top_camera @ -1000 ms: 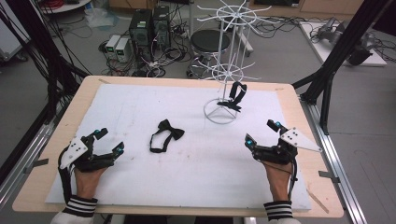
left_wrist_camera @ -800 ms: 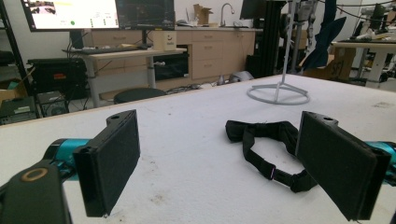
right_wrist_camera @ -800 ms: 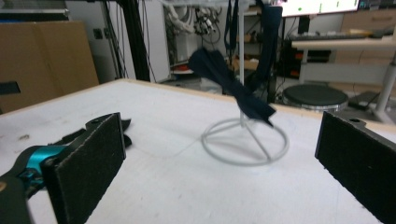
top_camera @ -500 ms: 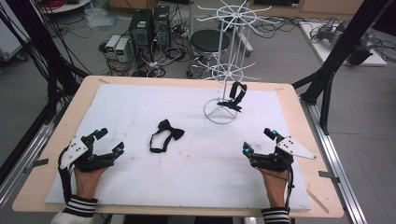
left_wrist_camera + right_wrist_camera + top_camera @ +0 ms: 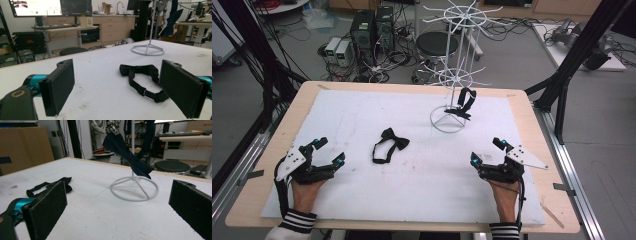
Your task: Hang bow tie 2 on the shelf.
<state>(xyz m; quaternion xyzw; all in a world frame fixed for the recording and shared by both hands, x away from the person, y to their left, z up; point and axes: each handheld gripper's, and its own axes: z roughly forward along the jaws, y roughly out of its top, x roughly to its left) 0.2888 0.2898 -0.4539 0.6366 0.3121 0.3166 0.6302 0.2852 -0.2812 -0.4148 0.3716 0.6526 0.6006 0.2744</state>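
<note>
Our left hand-held gripper (image 5: 329, 152) and right hand-held gripper (image 5: 487, 151) both spread wide and empty on the desk (image 5: 362, 110), a black bow tie (image 5: 389, 145) with looped strap lying flat between us, another dark bow tie (image 5: 463, 103) hanging on the white wire stand (image 5: 449, 120)

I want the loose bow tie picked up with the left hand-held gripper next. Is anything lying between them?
Nothing visible does. The left hand-held gripper sits open on the white mat, and the bow tie lies flat ahead of its jaws with only bare mat between. The rack stands farther back.
</note>
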